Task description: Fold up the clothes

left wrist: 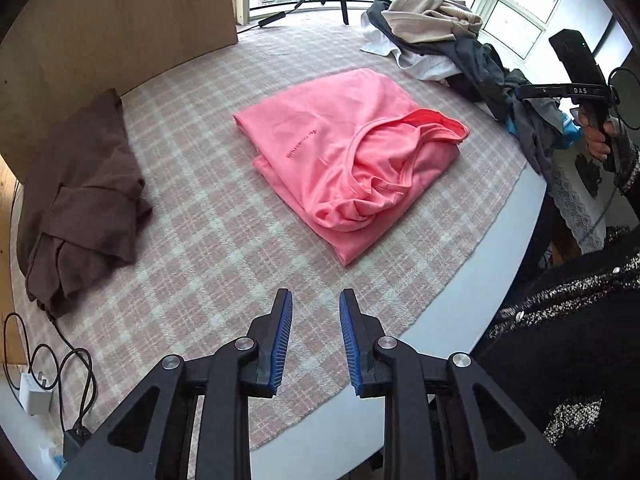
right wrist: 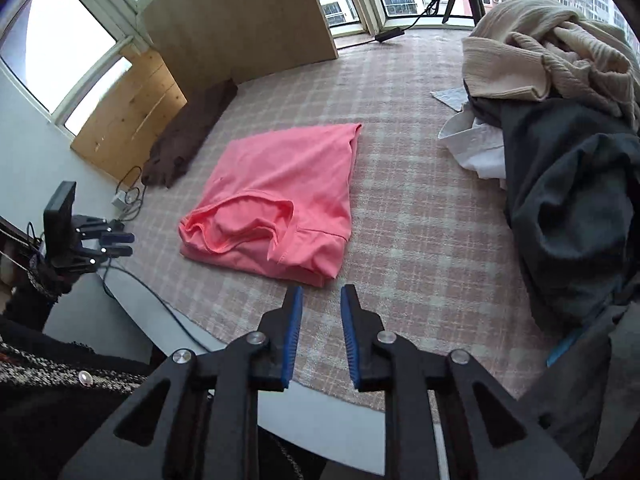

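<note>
the left hand-held gripper [left wrist: 316, 300] points steeply down, its jaws a little apart with nothing between them. the right hand-held gripper [right wrist: 322, 294] also tilts down, jaws slightly apart and empty. a hand [left wrist: 598, 136] grips the right one's handle.

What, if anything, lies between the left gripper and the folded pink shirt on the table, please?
Nothing visible does. Only bare plaid cloth lies between the left gripper, whose jaws stand apart and empty, and the pink shirt. The brown garment sits off to the side.

Bare checked cloth [left wrist: 224, 240] all round pink shirt [left wrist: 340, 152]: passable. Brown garment [left wrist: 80, 208] left of shirt, clothes heap [right wrist: 560, 160] right, wooden board [right wrist: 240, 12] behind.
</note>
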Action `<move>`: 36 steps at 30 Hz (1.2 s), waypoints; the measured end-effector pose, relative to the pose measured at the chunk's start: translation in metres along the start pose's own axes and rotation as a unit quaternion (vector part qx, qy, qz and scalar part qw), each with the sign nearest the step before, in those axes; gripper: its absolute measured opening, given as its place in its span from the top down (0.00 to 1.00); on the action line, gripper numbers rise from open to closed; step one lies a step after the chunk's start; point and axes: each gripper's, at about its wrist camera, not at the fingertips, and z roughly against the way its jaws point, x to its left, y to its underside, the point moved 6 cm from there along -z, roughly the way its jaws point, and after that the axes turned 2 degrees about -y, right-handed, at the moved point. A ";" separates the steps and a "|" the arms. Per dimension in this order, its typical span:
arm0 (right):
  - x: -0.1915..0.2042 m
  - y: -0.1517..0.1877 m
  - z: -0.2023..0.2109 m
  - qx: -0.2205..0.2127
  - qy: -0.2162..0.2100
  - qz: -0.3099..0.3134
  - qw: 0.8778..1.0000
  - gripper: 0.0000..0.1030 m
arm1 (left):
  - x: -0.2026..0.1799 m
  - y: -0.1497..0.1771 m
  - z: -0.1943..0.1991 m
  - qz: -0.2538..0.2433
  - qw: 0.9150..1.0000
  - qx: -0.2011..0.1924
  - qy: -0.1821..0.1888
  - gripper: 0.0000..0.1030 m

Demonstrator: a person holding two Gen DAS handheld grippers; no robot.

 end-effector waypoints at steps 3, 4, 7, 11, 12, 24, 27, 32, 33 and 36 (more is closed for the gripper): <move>-0.001 -0.009 -0.003 -0.021 0.041 0.013 0.999 0.80 | -0.016 -0.013 -0.022 -0.030 0.999 -0.014 -0.014 0.77; 0.009 -0.009 -0.019 -0.007 0.045 0.037 0.998 0.80 | -0.023 -0.018 -0.031 -0.041 0.999 -0.014 -0.017 0.77; 0.037 0.001 -0.062 0.030 0.061 0.106 0.992 0.80 | -0.047 -0.031 -0.047 -0.065 0.998 -0.025 0.008 0.77; 0.063 0.009 -0.099 0.040 0.100 0.204 0.973 0.75 | -0.068 -0.043 -0.063 -0.117 0.993 -0.029 0.008 0.75; 0.066 0.009 -0.105 0.042 0.108 0.220 0.969 0.69 | -0.070 -0.044 -0.068 -0.127 0.992 -0.025 0.004 0.75; 0.083 -0.005 -0.106 0.029 0.109 0.276 0.955 0.95 | -0.053 -0.052 -0.045 -0.127 0.990 -0.051 0.031 0.99; 0.089 -0.007 -0.095 0.026 0.086 0.269 0.959 0.95 | -0.044 -0.049 -0.034 -0.129 0.990 -0.057 0.025 0.99; 0.080 0.035 -0.135 0.135 0.124 0.321 0.929 0.89 | -0.049 -0.024 -0.047 -0.127 0.990 -0.016 0.055 0.97; 0.072 0.041 -0.141 0.150 0.162 0.332 0.917 0.87 | -0.051 -0.020 -0.046 -0.127 0.990 -0.013 0.057 0.97; 0.065 0.034 -0.125 0.140 0.190 0.309 0.921 0.87 | -0.049 -0.006 -0.039 -0.122 0.991 -0.012 0.057 0.90</move>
